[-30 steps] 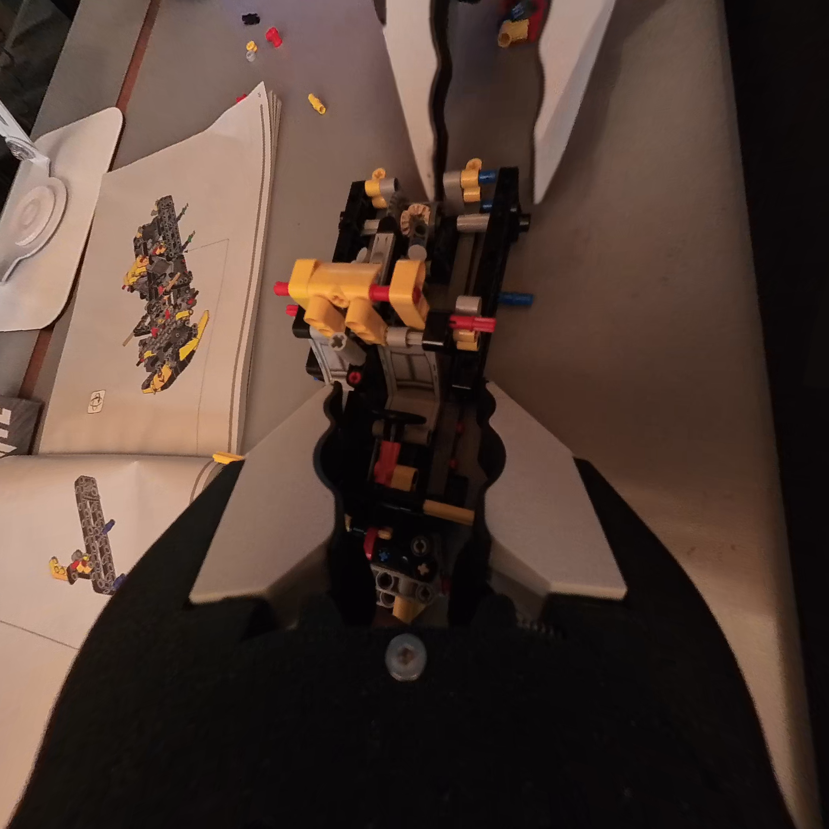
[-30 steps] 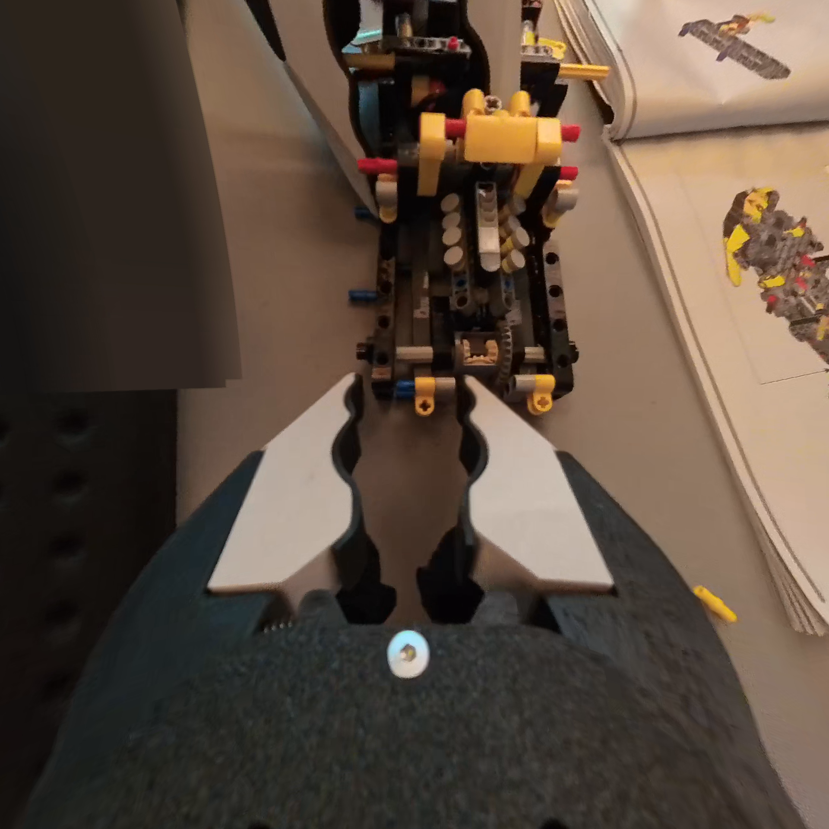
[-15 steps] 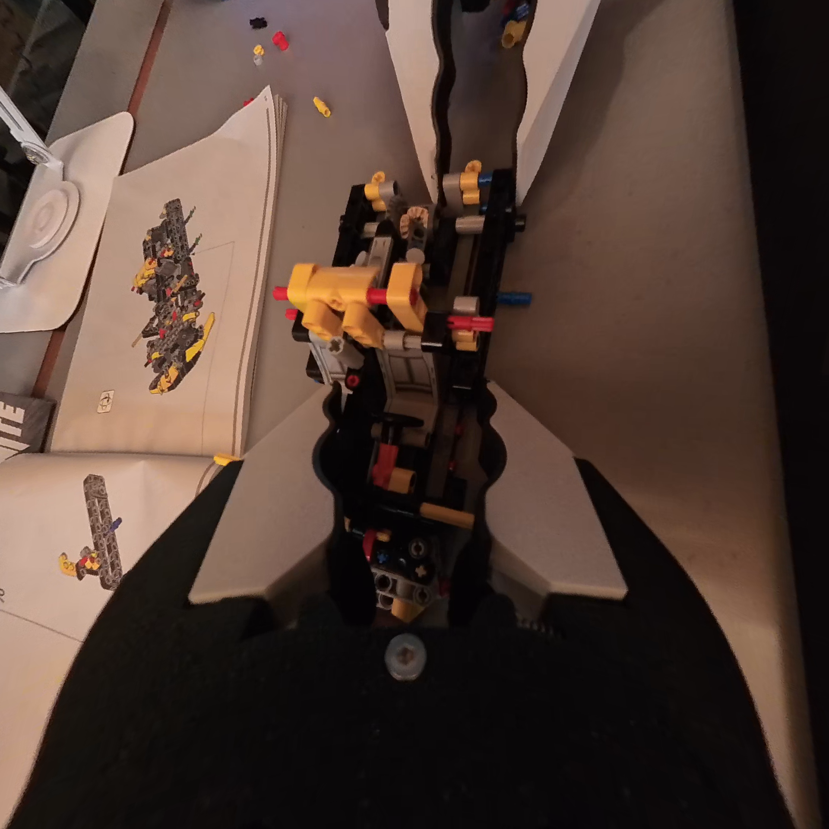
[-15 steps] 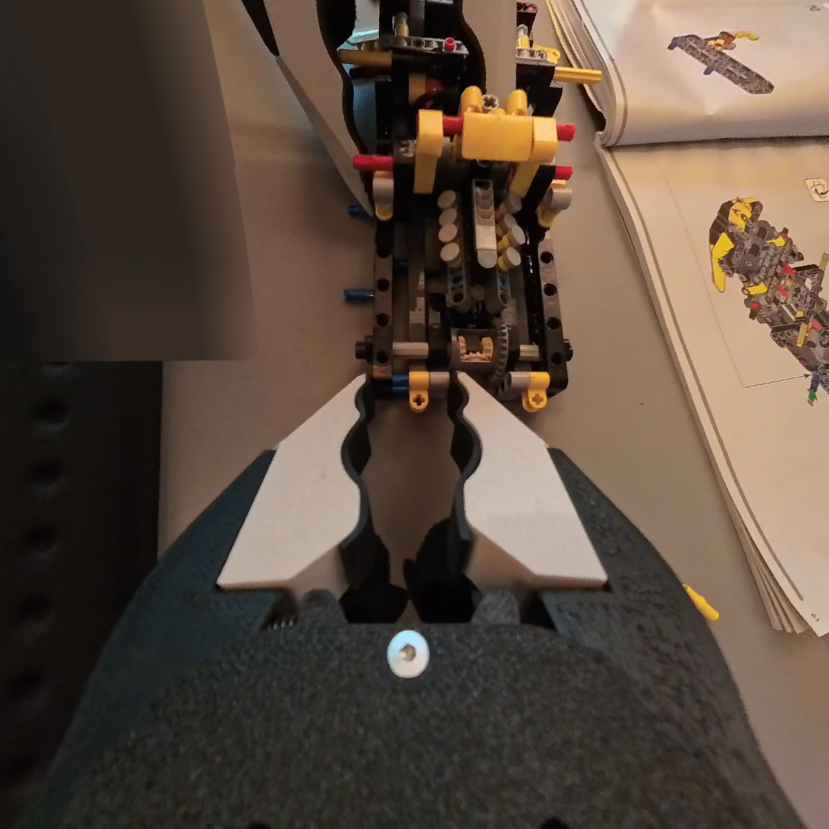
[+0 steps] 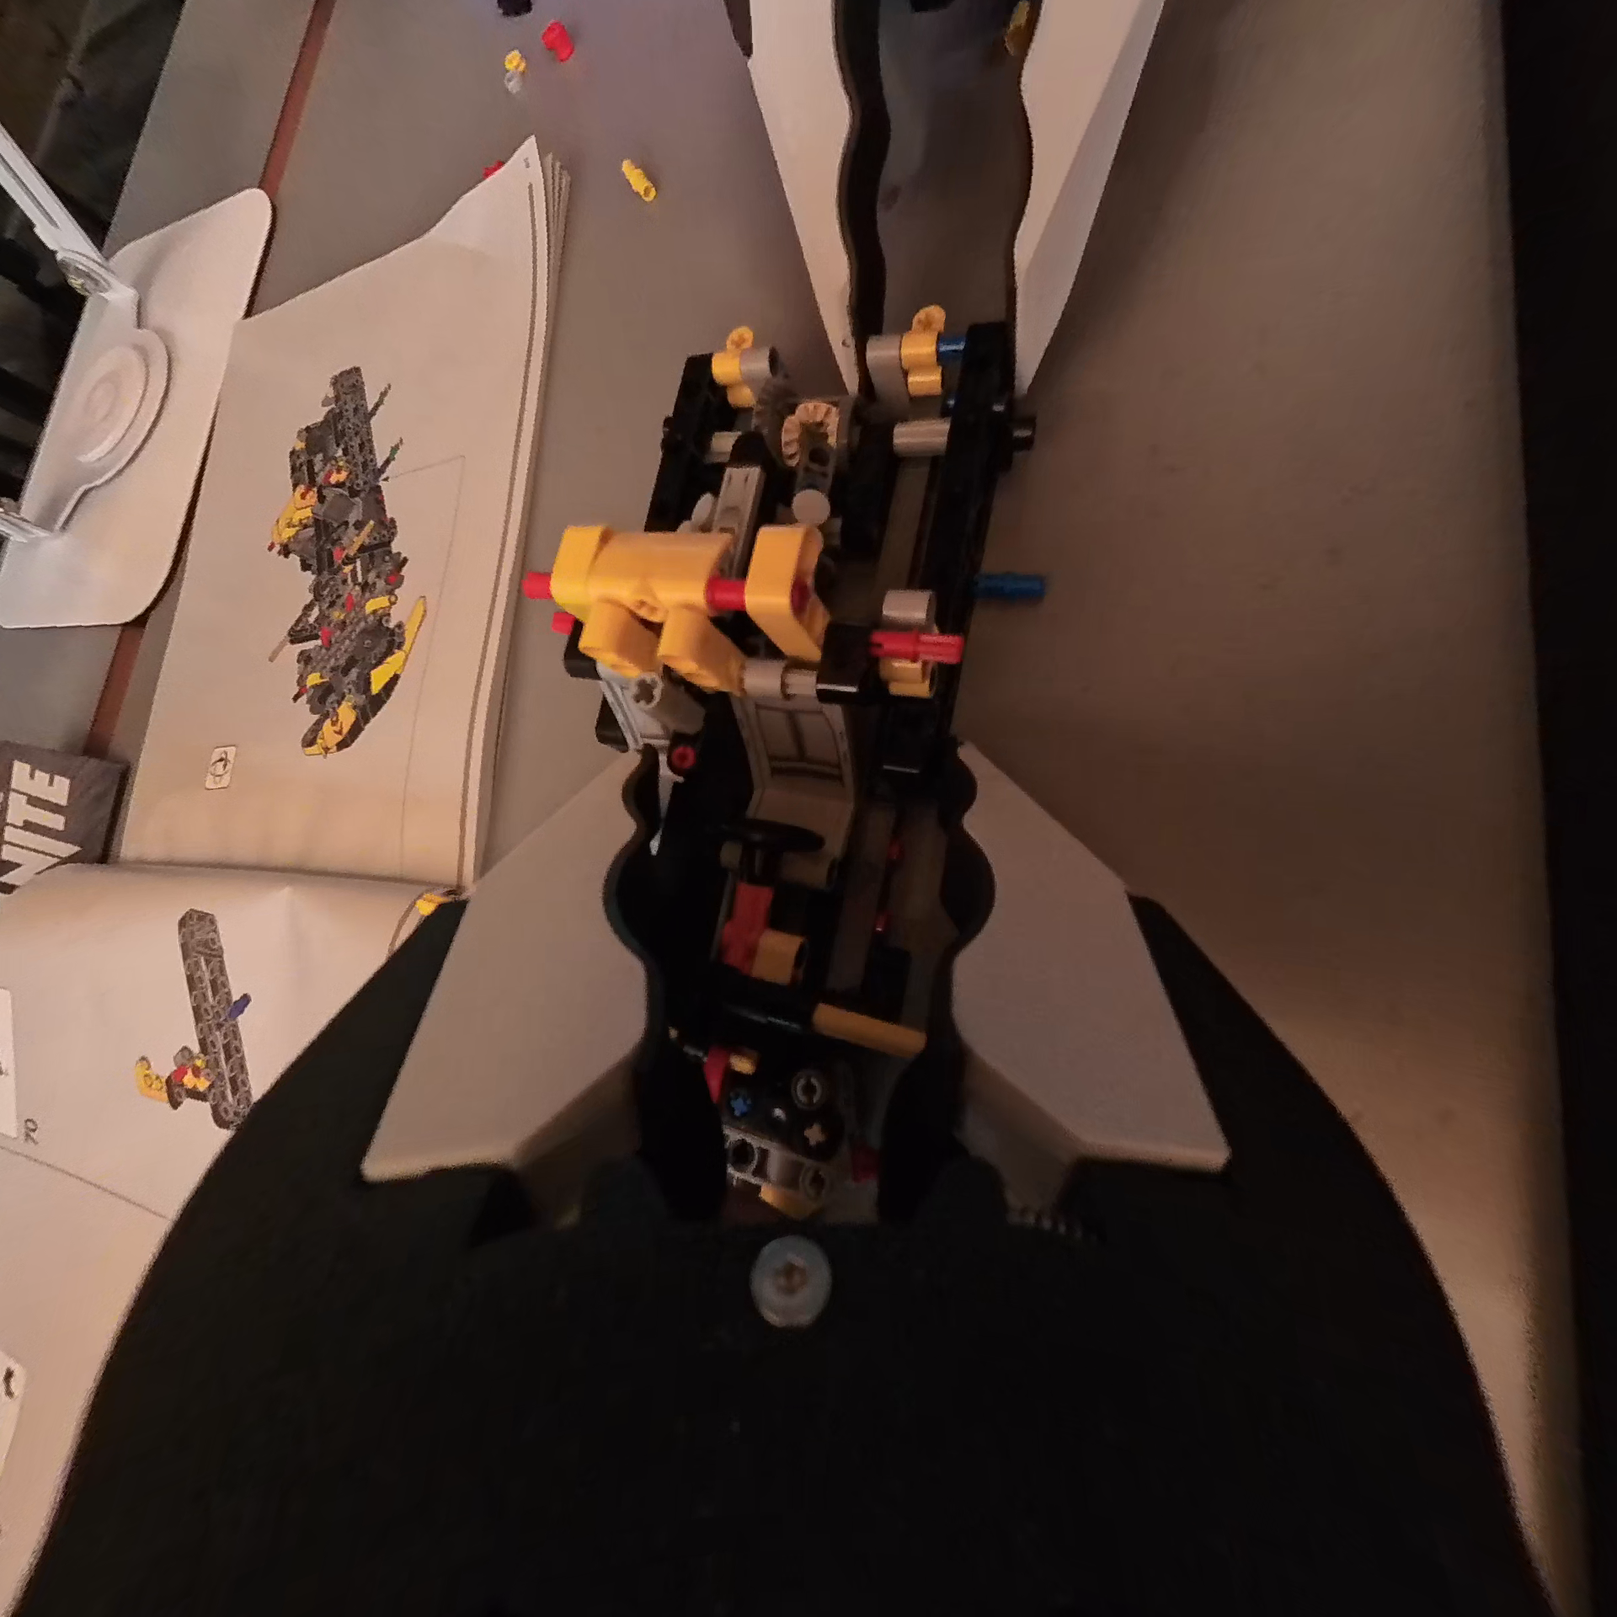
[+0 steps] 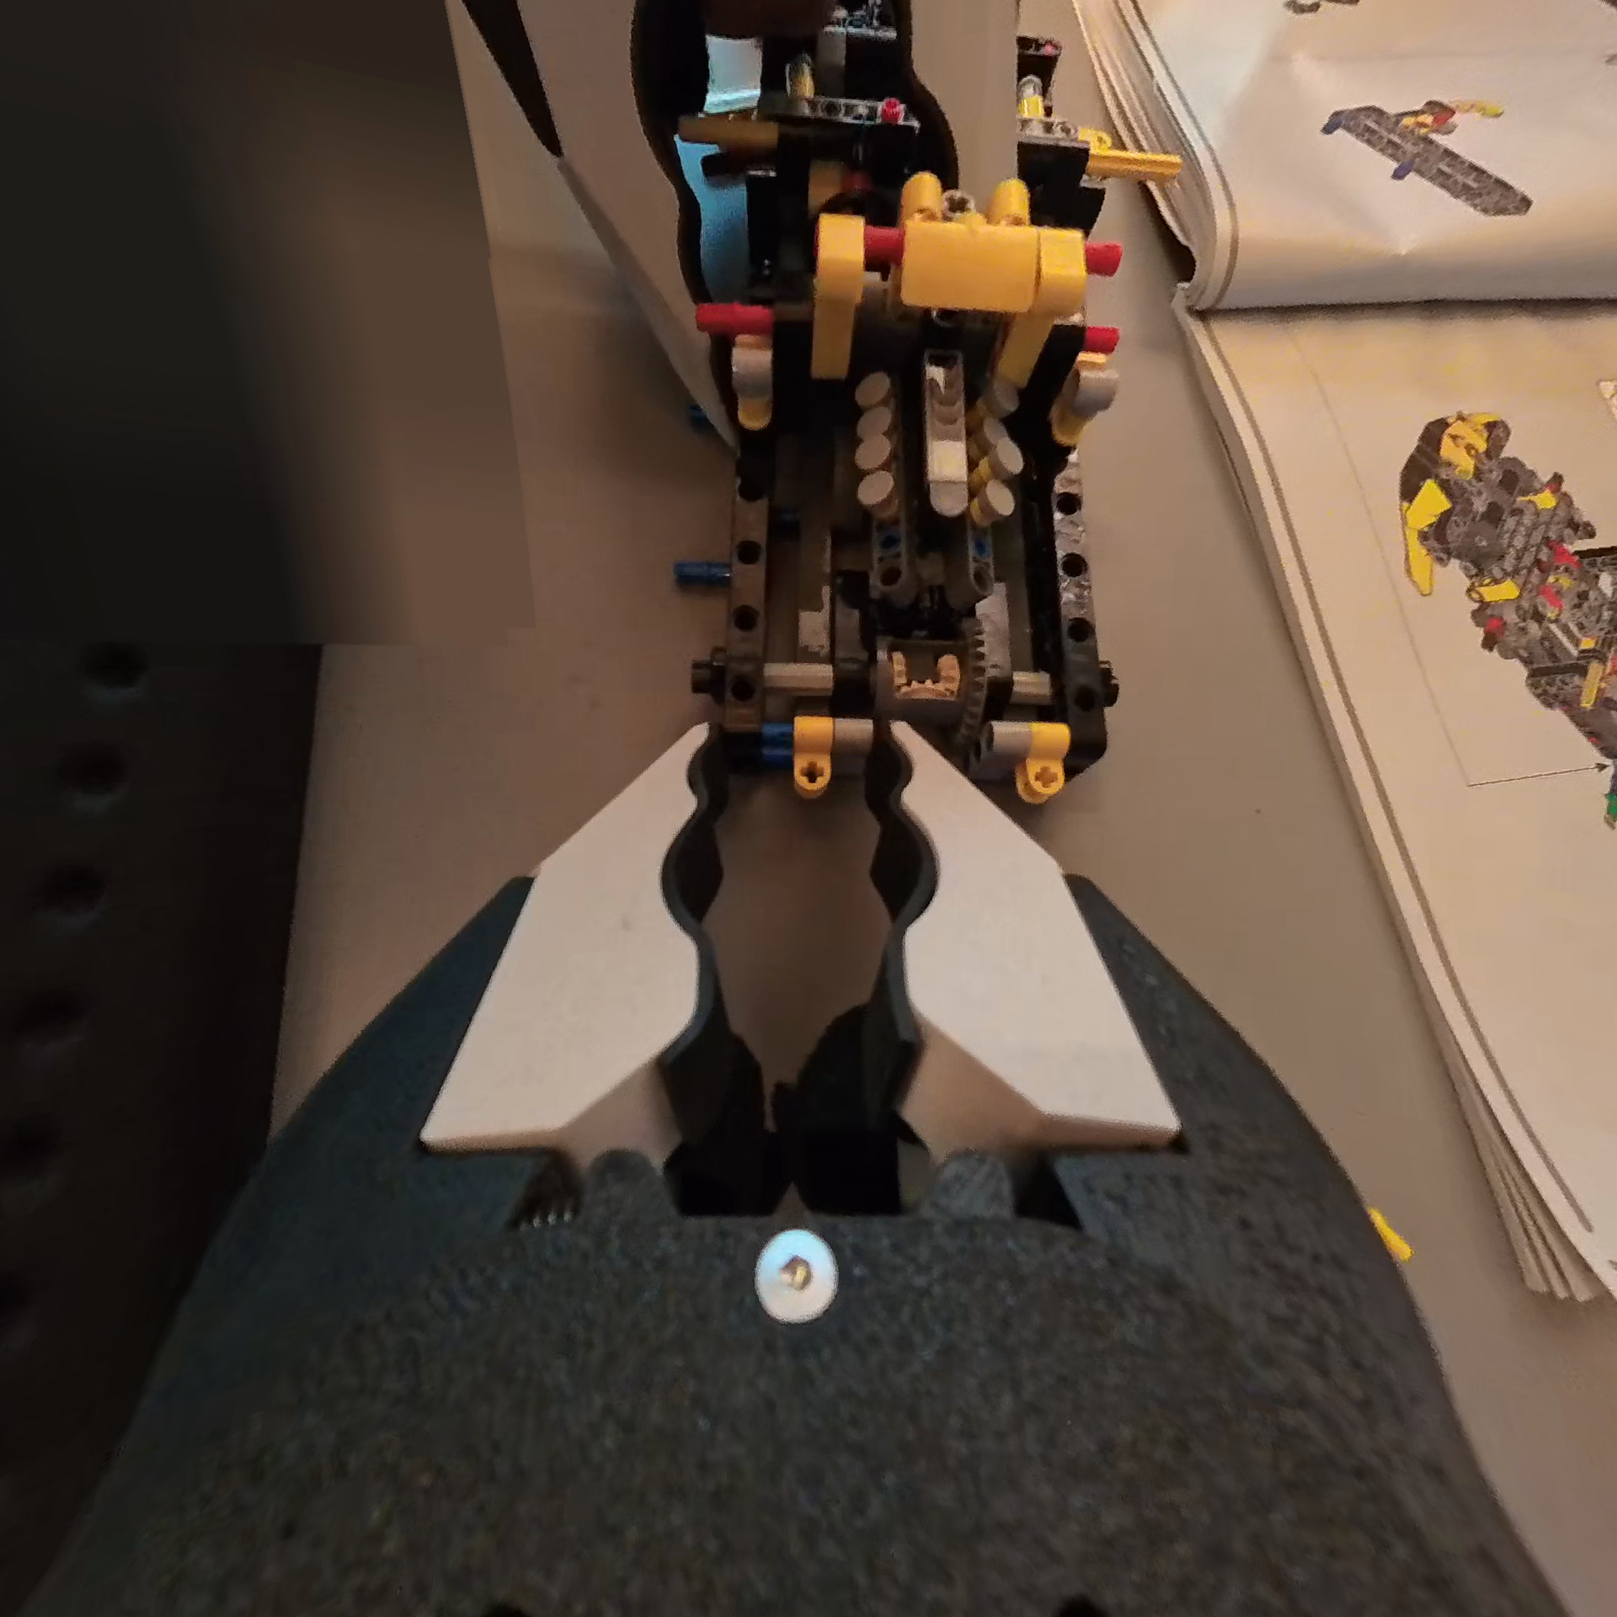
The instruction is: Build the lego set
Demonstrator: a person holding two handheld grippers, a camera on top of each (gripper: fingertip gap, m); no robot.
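Your left gripper (image 5: 801, 779) is clamped on the near end of the lego model (image 5: 814, 612): both white fingers (image 5: 542, 945) press against the model's black side beams, and the rest of the frame sticks out forward over the grey table (image 5: 1225, 612).

At the model's far end your right gripper (image 6: 801, 770) stands with its jaws spread around the corner that carries a yellow connector (image 6: 814, 761) and a blue pin. Its fingertips reach the frame's end, but you cannot tell from either view whether they actually press on it or only bracket it.

On top of the model, near its middle, sits a yellow block assembly (image 5: 691, 604) threaded on a red axle. A blue pin (image 5: 1011, 584) sticks out from the model's side away from the open instruction booklet (image 5: 350, 569), which lies flat beside the model. Beyond the booklet's far corner a few loose small pieces (image 5: 639, 179), yellow and red, are scattered on the table, well apart from the model.
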